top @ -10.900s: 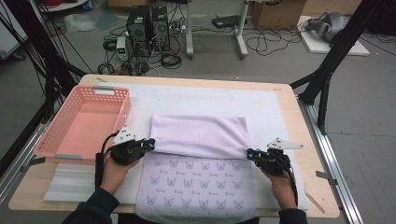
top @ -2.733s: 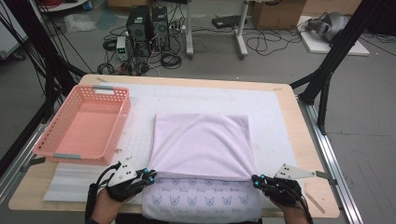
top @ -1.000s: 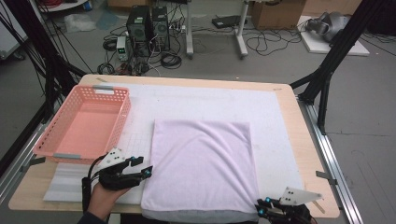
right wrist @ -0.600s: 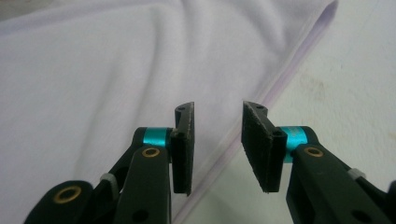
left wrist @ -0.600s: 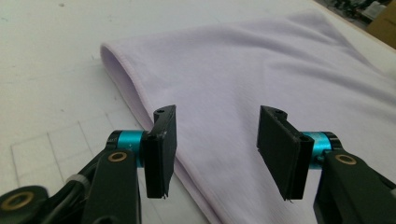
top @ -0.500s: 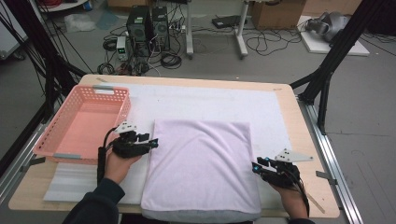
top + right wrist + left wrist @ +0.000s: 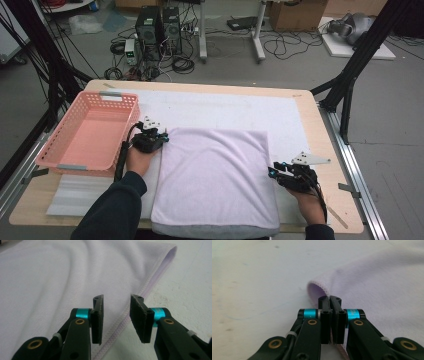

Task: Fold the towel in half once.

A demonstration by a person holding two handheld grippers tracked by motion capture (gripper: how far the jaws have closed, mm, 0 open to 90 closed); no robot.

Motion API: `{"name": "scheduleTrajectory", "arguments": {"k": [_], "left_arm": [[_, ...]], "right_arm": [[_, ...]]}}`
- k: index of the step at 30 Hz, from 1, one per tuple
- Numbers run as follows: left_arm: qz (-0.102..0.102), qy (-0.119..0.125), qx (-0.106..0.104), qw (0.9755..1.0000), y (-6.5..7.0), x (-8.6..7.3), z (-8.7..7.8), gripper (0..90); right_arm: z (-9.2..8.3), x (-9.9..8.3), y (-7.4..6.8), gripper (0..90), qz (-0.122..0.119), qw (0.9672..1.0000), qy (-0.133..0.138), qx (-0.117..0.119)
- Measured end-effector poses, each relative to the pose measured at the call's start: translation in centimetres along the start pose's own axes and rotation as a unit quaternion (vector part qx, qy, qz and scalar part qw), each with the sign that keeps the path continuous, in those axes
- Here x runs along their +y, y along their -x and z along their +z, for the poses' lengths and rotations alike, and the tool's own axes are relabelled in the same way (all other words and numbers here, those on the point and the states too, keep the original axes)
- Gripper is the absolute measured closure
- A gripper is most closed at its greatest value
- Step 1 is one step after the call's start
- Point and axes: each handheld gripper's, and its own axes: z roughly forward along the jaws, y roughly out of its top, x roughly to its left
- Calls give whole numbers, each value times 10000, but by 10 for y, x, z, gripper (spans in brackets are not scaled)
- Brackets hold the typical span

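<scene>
In the high view, a pale lilac towel lies folded flat on a white mat that covers most of the wooden table. Its near edge reaches the table's front edge, where a grey layer shows beneath it. A pink plastic basket sits at the left side of the table, just beside the mat. The left gripper rests at the towel's far left corner, held by the person's left hand, with a dark sleeve coming in from the bottom. The right gripper sits at the towel's right edge, about halfway along it, with the right hand behind it and a grey three-cornered plate on top.

In the left gripper view, the left gripper has its two black jaws pressed together with no gap. The towel has its rolled corner right at the jaw tips, and its hem runs down under the jaws, but whether any cloth is pinched between them cannot be told. The white mat spreads to the left.

In the right gripper view, the right gripper stands with its jaws clearly apart and nothing between them. The towel's stitched hem runs diagonally under the gap, the towel lying to the left and the speckled white mat to the right.
</scene>
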Motion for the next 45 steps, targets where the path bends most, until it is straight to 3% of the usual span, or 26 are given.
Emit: {"name": "scheduleTrajectory", "arguments": {"k": [3,5,6,8,12,14,16,18,19,21,22,23,24,25,27,28,29,35,39,42,43,45], "left_arm": [[-169,-67,67,9998,-3,-2,2,819],[-376,111,161,9991,-5,0,2,608],[-487,233,91,9985,-7,0,2,528],[-595,339,-7,9976,-10,3,4,478],[-1019,209,-298,9941,-18,11,15,448],[-1048,6,-394,9937,-20,12,24,404],[-859,-10,-437,9953,-18,14,28,381],[-697,0,-445,9966,-15,15,31,394],[-539,-8,-561,9970,-13,15,31,485],[-280,-27,-425,9987,-7,15,32,642],[-87,-35,-498,9987,-3,15,32,734],[5,-36,-436,9990,-1,16,32,799],[14,-40,-436,9990,0,16,32,813],[-114,-46,-473,9988,-1,15,32,816],[-410,-47,-575,9975,-5,15,32,822],[-442,-63,-598,9972,-7,15,32,825],[-467,-67,-592,9971,-7,15,32,826],[-627,-50,-601,9962,-8,15,32,832],[-645,99,-495,9966,-10,16,31,838],[-795,332,-472,9952,-16,18,31,838],[-879,323,-480,9944,-18,19,32,839],[-786,235,-436,9957,-21,26,34,839]], "right_arm": [[-2,-1,1,630,40,9999,24,-126],[-2,1,4,605,114,9997,34,-233],[0,4,7,580,101,9994,62,-320],[5,11,16,527,210,9987,112,-447],[32,31,36,426,359,9973,-16,-641],[50,40,42,403,400,9956,-198,-821],[63,46,45,384,460,9942,-262,-934],[77,51,49,371,463,9941,-340,-915],[84,54,50,359,425,9942,-430,-885],[97,57,50,340,380,9941,-562,-851],[100,59,49,354,313,9941,-545,-890],[102,60,49,378,241,9941,-557,-893],[101,60,49,455,231,9946,-553,-845],[101,60,49,496,241,9952,-539,-781],[99,60,50,680,370,9956,-505,-702],[99,59,51,792,446,9964,-494,-525],[99,59,51,814,481,9971,-478,-352],[99,60,51,848,349,9977,-499,-306],[99,63,50,854,26,9973,-454,-571],[99,67,54,856,-19,9971,-313,-693],[99,70,55,856,-41,9969,-302,-722],[101,78,58,856,-109,9967,-203,-783]]}}
